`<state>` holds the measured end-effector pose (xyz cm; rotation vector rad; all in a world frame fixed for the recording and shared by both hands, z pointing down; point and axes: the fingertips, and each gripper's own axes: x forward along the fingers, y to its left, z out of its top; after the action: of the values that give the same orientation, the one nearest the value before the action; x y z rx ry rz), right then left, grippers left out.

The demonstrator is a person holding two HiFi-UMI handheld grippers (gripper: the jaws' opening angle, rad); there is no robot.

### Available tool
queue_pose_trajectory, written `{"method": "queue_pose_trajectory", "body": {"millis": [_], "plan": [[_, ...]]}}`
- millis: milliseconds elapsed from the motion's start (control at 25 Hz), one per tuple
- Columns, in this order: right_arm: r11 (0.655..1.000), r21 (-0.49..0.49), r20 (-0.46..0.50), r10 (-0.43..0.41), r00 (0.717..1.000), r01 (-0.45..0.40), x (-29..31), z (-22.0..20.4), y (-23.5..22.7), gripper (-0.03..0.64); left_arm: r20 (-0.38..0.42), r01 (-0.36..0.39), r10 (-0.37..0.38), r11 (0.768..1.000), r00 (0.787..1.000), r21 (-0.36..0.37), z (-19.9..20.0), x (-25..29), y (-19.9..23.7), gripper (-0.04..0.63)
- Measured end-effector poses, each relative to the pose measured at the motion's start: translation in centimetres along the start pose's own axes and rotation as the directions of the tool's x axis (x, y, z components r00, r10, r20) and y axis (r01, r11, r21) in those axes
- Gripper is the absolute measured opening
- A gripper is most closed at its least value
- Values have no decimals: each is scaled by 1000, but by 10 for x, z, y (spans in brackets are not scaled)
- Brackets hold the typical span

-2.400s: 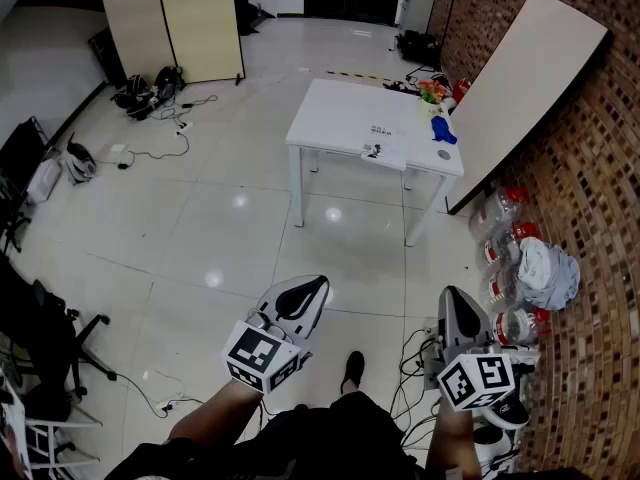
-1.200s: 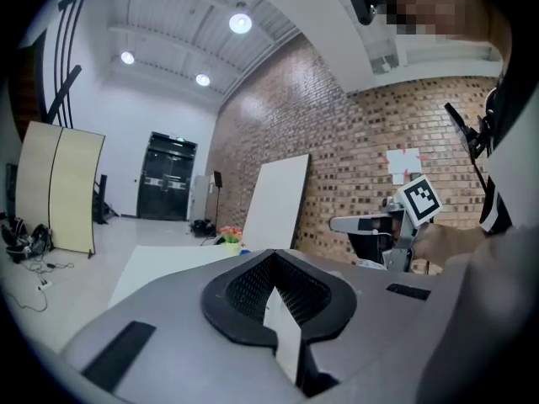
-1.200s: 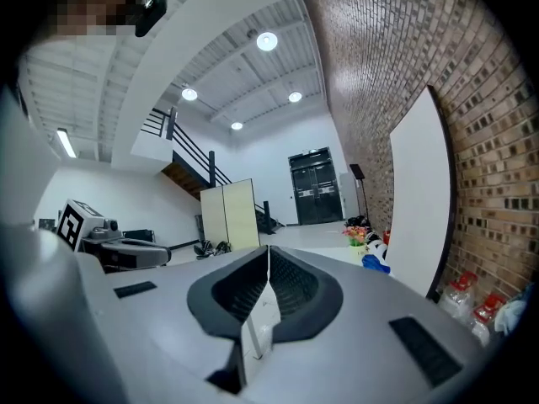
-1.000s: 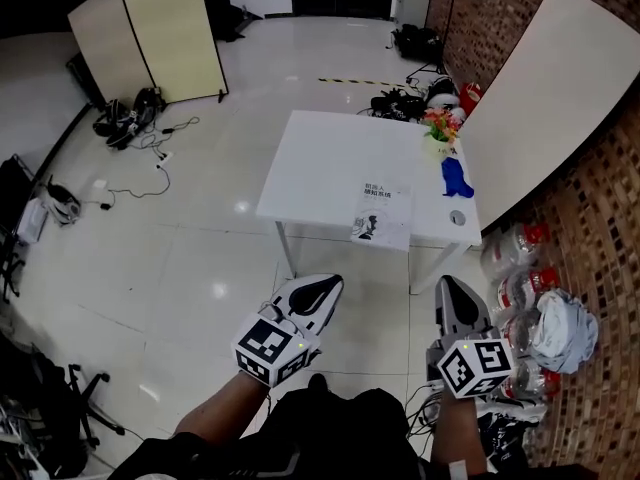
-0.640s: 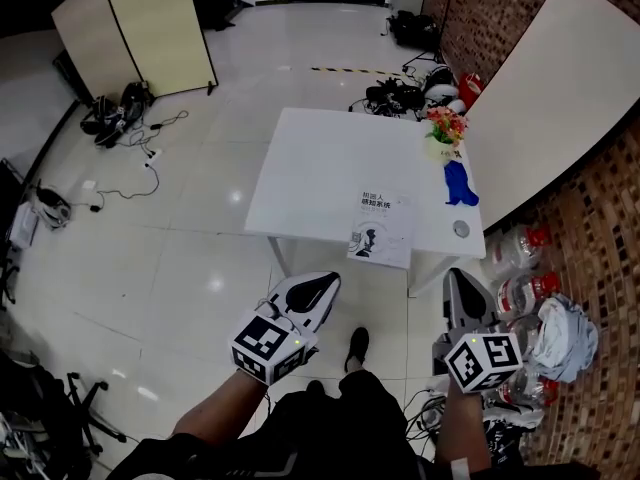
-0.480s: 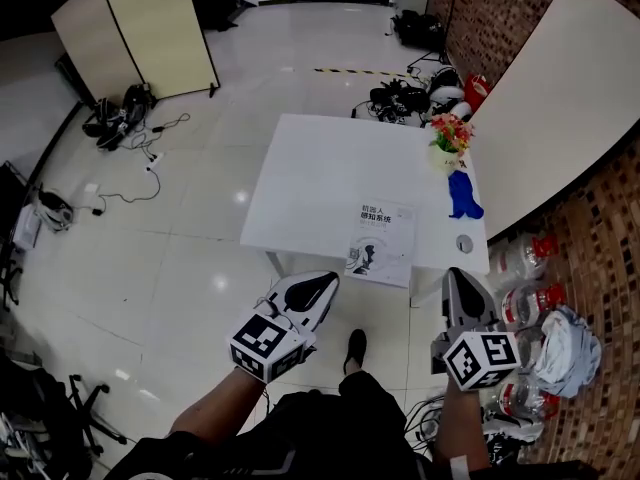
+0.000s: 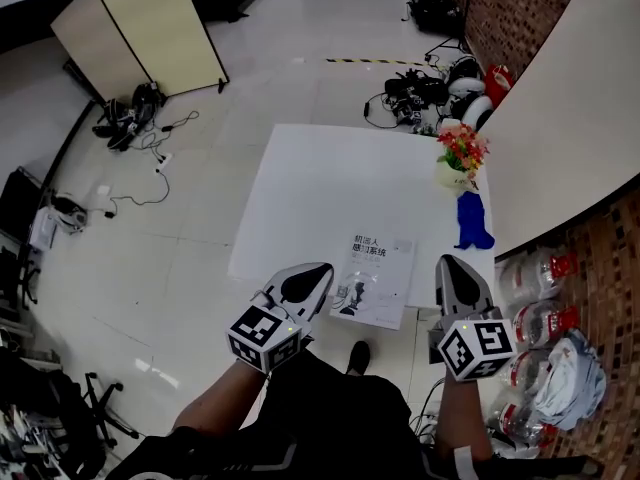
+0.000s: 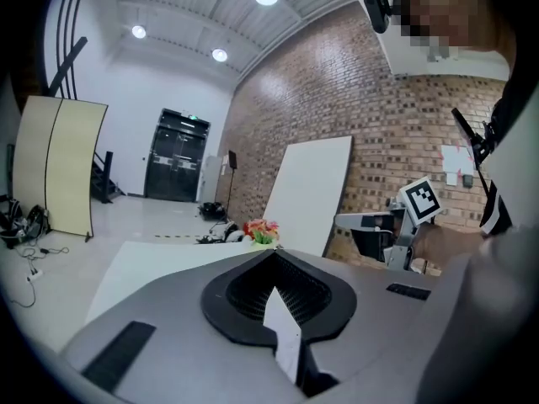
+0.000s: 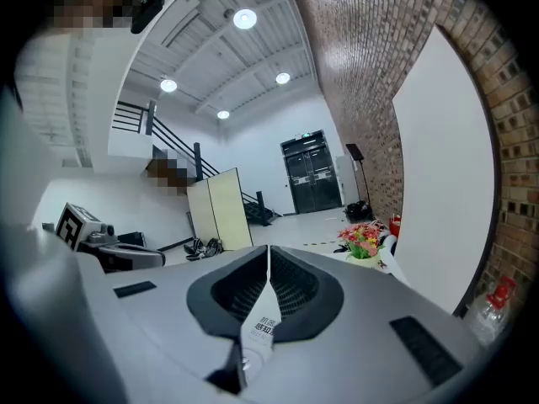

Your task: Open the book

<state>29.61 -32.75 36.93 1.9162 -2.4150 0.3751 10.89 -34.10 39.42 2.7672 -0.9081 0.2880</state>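
Observation:
A closed book (image 7: 372,278) with a white cover and dark print lies near the front edge of the white table (image 7: 320,188). My left gripper (image 7: 316,269) hovers just left of the book, with its jaws together and nothing in them. My right gripper (image 7: 451,262) hangs to the right of the book at the table's front right corner, also shut and empty. In the left gripper view the left gripper (image 8: 274,256) points across the table. In the right gripper view the right gripper (image 9: 268,249) is shut, and a sliver of the book (image 9: 264,326) shows through the slit between the jaws.
A pot of flowers (image 7: 461,154) and a blue object (image 7: 471,223) stand along the table's right side. A big white board (image 7: 570,98) leans on the brick wall. Plastic bottles (image 7: 540,318) lie on the floor at right. Folding screens (image 7: 150,23) and cables (image 7: 420,93) are farther off.
The view has closed in on the table, so the book now lies right in front of the grippers. Both grippers stay shut and now reach the table's front edge.

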Motion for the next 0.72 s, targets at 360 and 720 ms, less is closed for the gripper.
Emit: {"method": "queue_pose_trajectory", "body": {"millis": [360,720], "plan": [[996,84,-85,-36,996,43,50,-26,-29,3,-92,1,-4,1000,996,-25,-23,49,47,-5],[940,256,-442,-95,892,226,82,-195,-66,75,-341,1,-53,988,939,-152,-128,93,90,-5]]}}
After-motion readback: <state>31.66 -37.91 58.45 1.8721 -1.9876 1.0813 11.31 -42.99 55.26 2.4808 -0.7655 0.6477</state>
